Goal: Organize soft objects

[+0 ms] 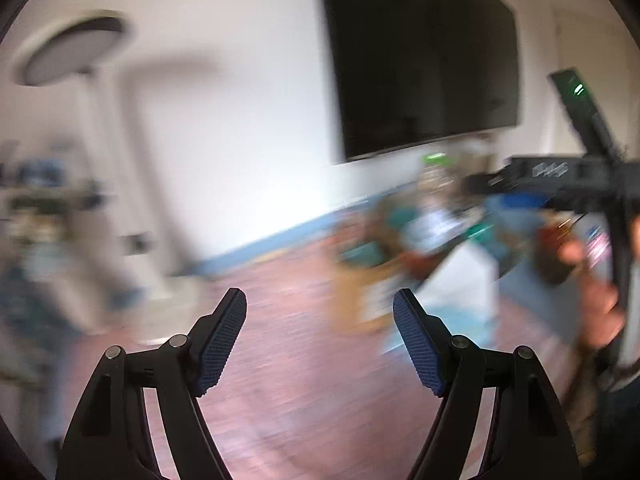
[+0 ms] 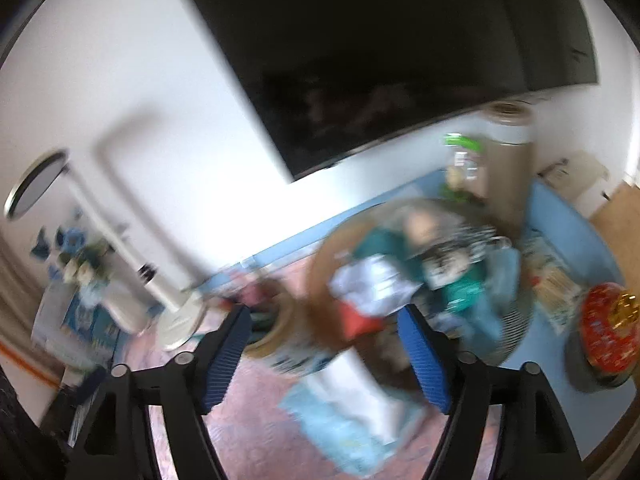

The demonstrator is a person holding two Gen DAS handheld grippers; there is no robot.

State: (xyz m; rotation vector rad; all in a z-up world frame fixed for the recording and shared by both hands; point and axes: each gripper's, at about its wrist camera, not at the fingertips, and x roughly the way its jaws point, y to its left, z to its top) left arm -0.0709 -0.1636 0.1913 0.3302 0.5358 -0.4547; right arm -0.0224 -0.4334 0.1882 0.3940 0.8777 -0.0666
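We judge the heap of soft cloths lies at twelve o'clock beyond the right hand-held gripper, nearer than the left hand-held gripper; both gape empty.

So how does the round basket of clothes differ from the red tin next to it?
The round basket is wide, brown-rimmed and open-topped, heaped with soft items; the red tin is smaller and appears closed, with something gold on top. The basket sits toward the middle of the right wrist view; the tin sits at the right edge. Both are round and rest on the blue surface. Blur hides finer detail.
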